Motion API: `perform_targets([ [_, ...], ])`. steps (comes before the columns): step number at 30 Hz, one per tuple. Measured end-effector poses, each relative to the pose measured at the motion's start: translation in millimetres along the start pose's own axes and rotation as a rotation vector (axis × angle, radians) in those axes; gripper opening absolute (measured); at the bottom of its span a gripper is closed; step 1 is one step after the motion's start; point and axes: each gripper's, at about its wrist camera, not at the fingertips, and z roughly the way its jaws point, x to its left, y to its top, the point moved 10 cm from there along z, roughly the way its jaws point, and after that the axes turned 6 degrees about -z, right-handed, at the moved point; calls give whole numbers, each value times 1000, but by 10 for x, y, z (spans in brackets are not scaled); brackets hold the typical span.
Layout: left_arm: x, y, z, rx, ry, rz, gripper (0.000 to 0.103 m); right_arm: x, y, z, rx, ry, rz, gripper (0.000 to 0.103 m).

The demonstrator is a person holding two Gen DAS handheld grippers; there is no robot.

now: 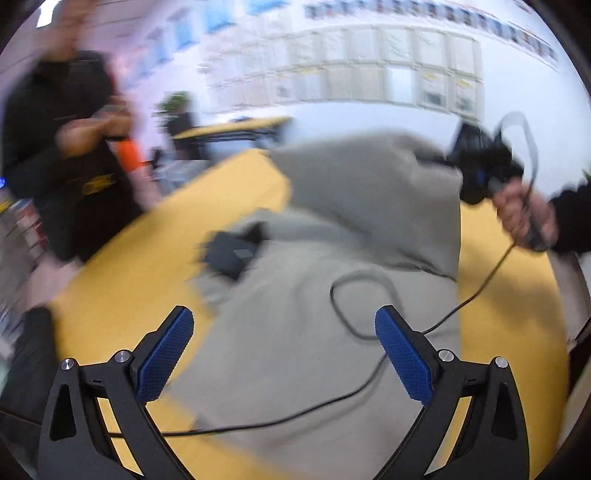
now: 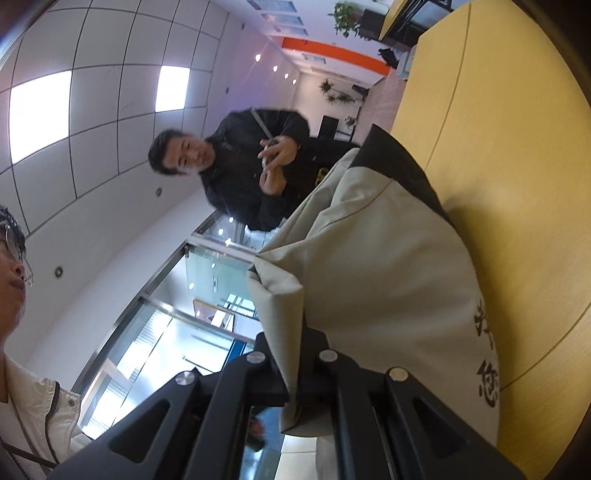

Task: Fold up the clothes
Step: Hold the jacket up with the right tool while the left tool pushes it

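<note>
While the right gripper [image 2: 291, 373] clamps an edge of the beige garment [image 1: 332, 369] and lifts it off the yellow table [image 1: 122, 273], the fold looks mid-way: next, carry that edge across onto the flat part. The left gripper [image 1: 284, 354] hovers wide, empty; a thin black cable [image 1: 347, 306] loops over the soft, matte cloth with its dark collar [image 2: 399, 162].

An office lobby is showing here: a panelled ceiling [image 2: 92, 122] with recessed lights, glass doors [image 2: 207, 295], potted plants [image 2: 343, 16], long yellow tables [image 2: 498, 129] and papers [image 1: 369, 66] covering the wall.
</note>
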Motion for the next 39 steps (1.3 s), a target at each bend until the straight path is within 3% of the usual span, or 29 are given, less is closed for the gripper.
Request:
perform_targets([
  [5,779,-21,-1350,-31,352,-101,103,183,-239,239,87,52,-22,2],
  [6,835,-15,-1439,-18,401,-99,103,220,-286,286,104,63,-27,2],
  [9,828,-219,-1276,64,435,-39,103,328,-430,423,157,94,-40,2],
  [12,698,-529,-760,137,352,16,103,371,-728,632,243,117,-53,2],
  [17,294,-1075,763,218,107,140,103,374,-1301,914,389,134,-53,2],
  [21,91,-1516,1684,312,-16,237,101,335,-1513,966,438,127,-42,2],
  [23,17,-1511,1899,278,-60,257,103,316,-1554,983,448,122,-39,2],
  [29,-57,-1319,2300,242,-120,267,103,368,-1479,1055,425,144,38,2],
  [34,-38,-1211,2555,240,-127,135,103,591,-1443,1160,408,190,75,2],
  [39,-405,-956,2939,259,-83,-2,103,641,-1536,1261,456,193,72,2],
])
